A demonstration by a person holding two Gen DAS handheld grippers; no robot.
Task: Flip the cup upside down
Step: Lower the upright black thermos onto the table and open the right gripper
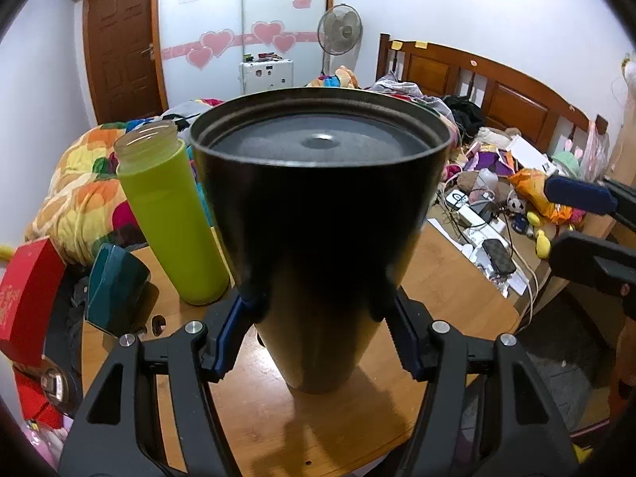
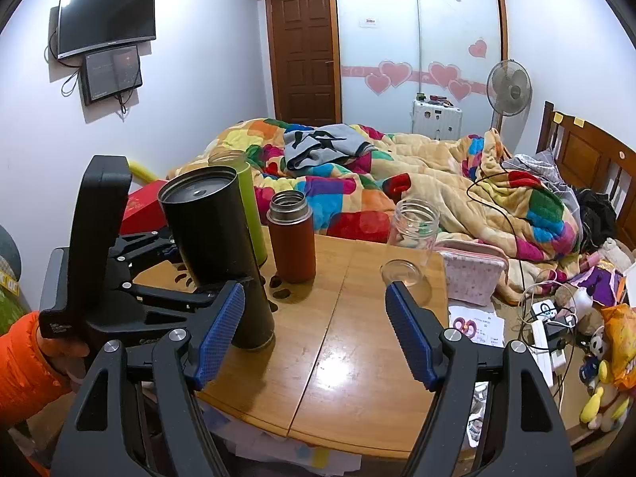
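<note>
Left wrist view: my left gripper is pinching the black cup by its lower body, one blue pad on each side. The end facing up is closed, a flat recessed disc, so I judge the cup already inverted with its mouth on the table. The green bottle stands just left of the cup and a teal mug lies further left of it. The hold sits low on a tapered wall. Risk: the pads could slide along the taper, or drag the cup on release and tip it into the green bottle.

Right wrist view: my right gripper is spread wide and holds nothing. The cup leans noticeably away from the left gripper, though fisheye distortion may exaggerate this. Its bottom end meets the table near the front edge. The brown flask stands just right of the cup; the clear jar is well right of it. Risk: if the lean is real, letting go now could topple the cup toward the flask or off the table edge.
</note>
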